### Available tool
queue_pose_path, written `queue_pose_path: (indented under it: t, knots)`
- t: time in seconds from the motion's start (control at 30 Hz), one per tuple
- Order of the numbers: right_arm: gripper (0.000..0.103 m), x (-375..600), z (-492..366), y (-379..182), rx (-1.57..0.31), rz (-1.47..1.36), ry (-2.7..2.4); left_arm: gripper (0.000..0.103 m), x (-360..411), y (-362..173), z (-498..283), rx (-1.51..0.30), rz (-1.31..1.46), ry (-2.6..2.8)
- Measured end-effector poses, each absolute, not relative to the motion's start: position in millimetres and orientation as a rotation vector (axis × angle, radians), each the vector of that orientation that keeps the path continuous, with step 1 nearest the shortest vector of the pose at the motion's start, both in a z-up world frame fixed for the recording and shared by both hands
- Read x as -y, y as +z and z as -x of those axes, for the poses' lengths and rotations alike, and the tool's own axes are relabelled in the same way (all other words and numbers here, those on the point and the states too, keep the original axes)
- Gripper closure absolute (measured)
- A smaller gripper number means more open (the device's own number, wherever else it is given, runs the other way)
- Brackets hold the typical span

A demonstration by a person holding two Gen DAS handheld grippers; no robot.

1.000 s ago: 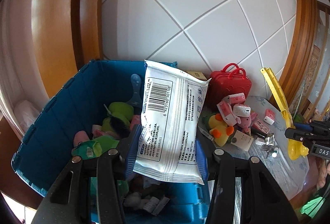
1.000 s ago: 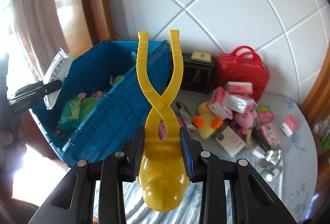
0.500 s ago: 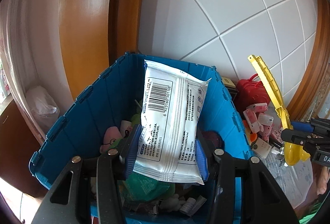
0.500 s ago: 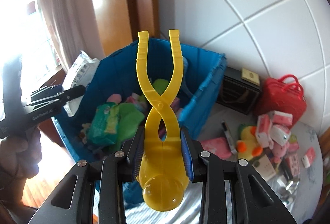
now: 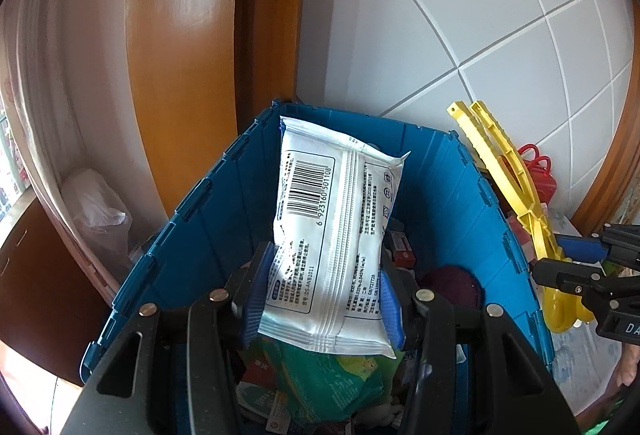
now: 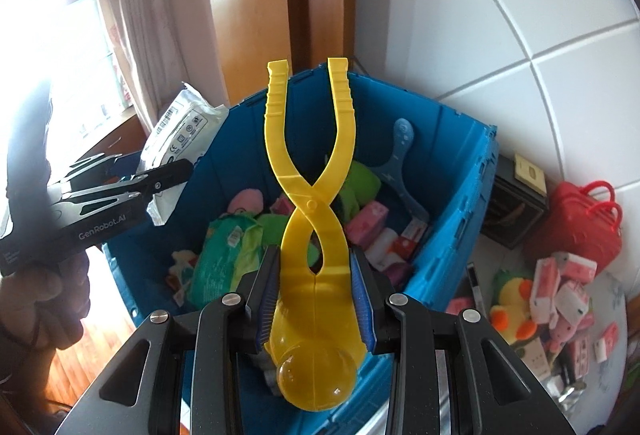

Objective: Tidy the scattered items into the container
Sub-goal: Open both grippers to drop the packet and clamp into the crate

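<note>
In the right wrist view, at nine o'clock, the left gripper (image 6: 176,171) is clenched on one white wet-wipe pack (image 6: 182,123), gripped near its lower end so that the rest stands clear above the near-left rim of the blue crate (image 6: 460,203). That looks like a carry pose: the pack is poised over the opening, ready to be let go. A hand (image 6: 36,299) bears that tool at the lower left edge.

At the centre, from twelve down to six o'clock, the right gripper (image 6: 316,299) is clamped on one yellow snowball-maker clip (image 6: 312,219). The pads press the flat body just above the round scoop, the firmest part, and the two crossed handles point up and away over the crate. It too hangs above the open crate, not yet inside.

The crate itself holds a jumble: one green wipes packet (image 6: 218,255), one pink plush (image 6: 246,201), one green plush (image 6: 360,187), one blue paddle-shaped toy (image 6: 404,155), and several pink cartons whose number cannot be told.

At three to four o'clock, still scattered on the patterned tablecloth (image 6: 608,367) just beside the crate, lie one black box (image 6: 516,211), one red toy suitcase (image 6: 576,227), one yellow duck plush (image 6: 510,307) and a heap of pink and white cartons too tangled to count. By this reckoning the task is partly done.
</note>
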State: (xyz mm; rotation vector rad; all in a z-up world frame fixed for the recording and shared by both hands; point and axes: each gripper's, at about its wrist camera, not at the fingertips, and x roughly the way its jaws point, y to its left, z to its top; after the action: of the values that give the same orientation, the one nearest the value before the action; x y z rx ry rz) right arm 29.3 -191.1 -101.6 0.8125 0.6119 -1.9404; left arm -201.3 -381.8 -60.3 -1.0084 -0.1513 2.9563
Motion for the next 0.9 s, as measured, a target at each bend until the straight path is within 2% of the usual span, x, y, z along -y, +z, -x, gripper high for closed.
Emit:
queue_pose_path:
  t: [0.4,0.53,0.57,0.6,0.63,0.67,0.9]
  knots:
    - [0.070,210.7,-14.6,-106.5,-0.612,-0.828,-1.940,0.056,395.4,-64.1,227.7,0.123,1.018,2.972]
    - [0.070,215.1,-14.7,-104.8,-0.611,-0.803,-1.944,0.053,404.5,-57.0,228.7,0.225,0.982,2.985]
    - [0.062,215.2,-15.6,-103.2,-0.613,-0.783,-1.954,0.044,408.7,-56.5,229.5,0.262,0.983,2.987]
    - [0.049,215.2,-16.0,-101.1,-0.614,-0.761,-1.965,0.020,412.1,-56.6,230.1,0.292,0.989,2.985]
    - [0.009,215.0,-15.9,-98.6,-0.610,-0.744,-1.975,0.009,416.5,-56.2,229.7,0.329,0.984,2.990]
    - [0.003,213.7,-15.6,-96.3,-0.600,-0.729,-1.985,0.001,421.0,-55.8,228.0,0.366,0.969,3.000]
    - [0.001,208.2,-13.3,-95.8,-0.589,-0.742,-1.982,0.001,425.5,-59.3,222.1,0.399,1.000,3.005]
